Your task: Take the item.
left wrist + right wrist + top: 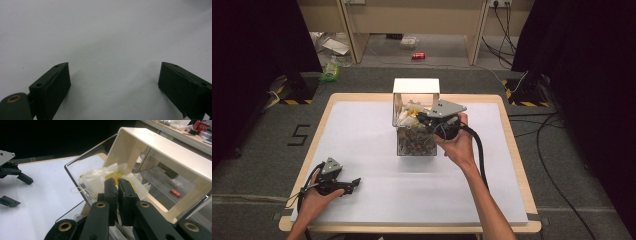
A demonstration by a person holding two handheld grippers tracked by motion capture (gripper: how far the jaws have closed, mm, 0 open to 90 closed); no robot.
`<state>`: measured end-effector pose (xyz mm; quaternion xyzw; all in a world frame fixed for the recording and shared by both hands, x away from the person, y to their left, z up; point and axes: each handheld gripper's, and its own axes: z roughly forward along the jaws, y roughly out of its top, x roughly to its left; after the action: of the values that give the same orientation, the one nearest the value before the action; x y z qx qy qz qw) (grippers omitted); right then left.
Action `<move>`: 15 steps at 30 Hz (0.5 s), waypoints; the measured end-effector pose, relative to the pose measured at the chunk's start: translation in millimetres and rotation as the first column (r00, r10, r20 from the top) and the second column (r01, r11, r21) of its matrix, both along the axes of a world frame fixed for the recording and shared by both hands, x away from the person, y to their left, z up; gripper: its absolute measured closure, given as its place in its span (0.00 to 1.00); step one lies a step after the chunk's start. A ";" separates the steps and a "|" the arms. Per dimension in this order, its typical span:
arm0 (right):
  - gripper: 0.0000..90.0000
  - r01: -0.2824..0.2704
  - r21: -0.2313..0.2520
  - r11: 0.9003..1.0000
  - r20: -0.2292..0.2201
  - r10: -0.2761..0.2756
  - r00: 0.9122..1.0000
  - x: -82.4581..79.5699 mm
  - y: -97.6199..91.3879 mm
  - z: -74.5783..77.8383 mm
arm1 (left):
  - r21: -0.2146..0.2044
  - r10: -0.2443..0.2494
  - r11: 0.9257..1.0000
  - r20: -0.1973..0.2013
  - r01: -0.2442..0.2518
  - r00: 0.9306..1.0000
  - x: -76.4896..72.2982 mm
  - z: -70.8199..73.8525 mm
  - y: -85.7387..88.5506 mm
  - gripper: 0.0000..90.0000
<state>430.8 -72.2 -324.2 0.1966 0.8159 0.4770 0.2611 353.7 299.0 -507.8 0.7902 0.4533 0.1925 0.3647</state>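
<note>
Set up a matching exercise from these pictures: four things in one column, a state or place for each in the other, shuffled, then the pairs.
1. left hand-held gripper
2. right hand-held gripper
3. clear box
4. red can

A. on the floor beyond the table
B. jaws wide apart over the bare white sheet
C. stuffed with crumpled wrappers
D. jaws together at the box's open top

Pairs: 1-B, 2-D, 3-C, 4-A

The high view is looking forward and down from above the person's side, taking in the whole table (362, 120) and the floor beyond. The left gripper view is hovering close over the white tabletop, facing along its own jaws. The right gripper view is sitting just beside the clear box (140, 152), looking into it; the high view is sharing that box (416, 92) and the left gripper (12, 182).
</note>
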 end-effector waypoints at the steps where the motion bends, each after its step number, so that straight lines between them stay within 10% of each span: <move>1: 0.96 0.000 0.000 1.000 0.000 0.000 1.000 0.0 0.0 0.0 | 0.000 0.000 1.000 0.000 0.000 1.000 0.0 0.0 0.0 0.11; 15: 0.97 0.002 0.068 0.998 0.061 -0.007 0.998 -2.3 -4.0 27.8 | 0.001 -0.001 1.000 -0.002 0.001 1.000 0.0 0.1 0.1 0.11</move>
<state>428.5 -76.2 -296.4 0.1925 0.7904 0.5096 0.2803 353.6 299.1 -507.6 0.7906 0.4533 0.1919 0.3641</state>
